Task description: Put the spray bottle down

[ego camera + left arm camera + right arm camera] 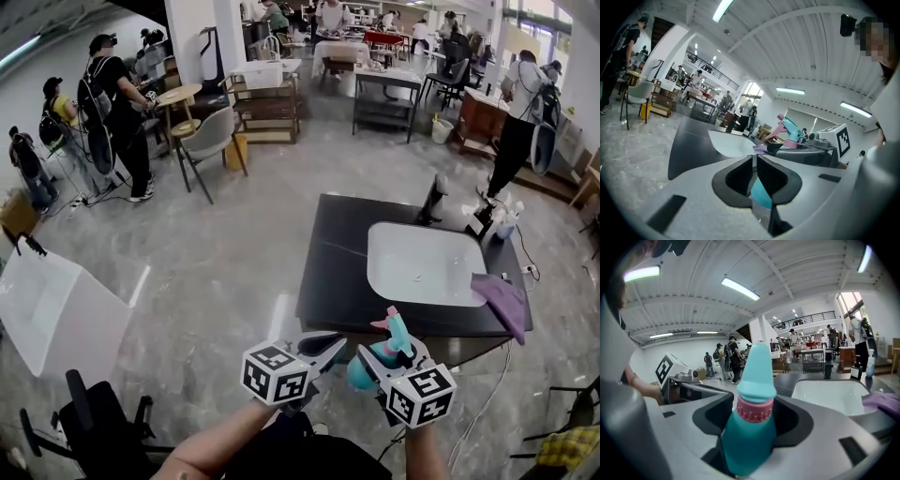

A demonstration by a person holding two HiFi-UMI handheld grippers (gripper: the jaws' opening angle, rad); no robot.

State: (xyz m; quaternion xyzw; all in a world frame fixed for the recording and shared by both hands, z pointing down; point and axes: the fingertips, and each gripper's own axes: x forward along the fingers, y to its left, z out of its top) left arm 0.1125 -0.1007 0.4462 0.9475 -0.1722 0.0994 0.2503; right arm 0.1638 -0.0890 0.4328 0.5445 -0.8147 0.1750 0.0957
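While the spray bottle [751, 432] is pinched in the right tool [378, 362] and the left tool [754, 163] is pressed together empty, lowering onto the desk [342, 253] is judged pending.

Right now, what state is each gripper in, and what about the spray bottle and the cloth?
left gripper: shut, nothing between the jaws.
right gripper: shut on the spray bottle.
spray bottle: held off the counter, not yet put down.
purple cloth: crumpled, lying on the counter beside the sink.
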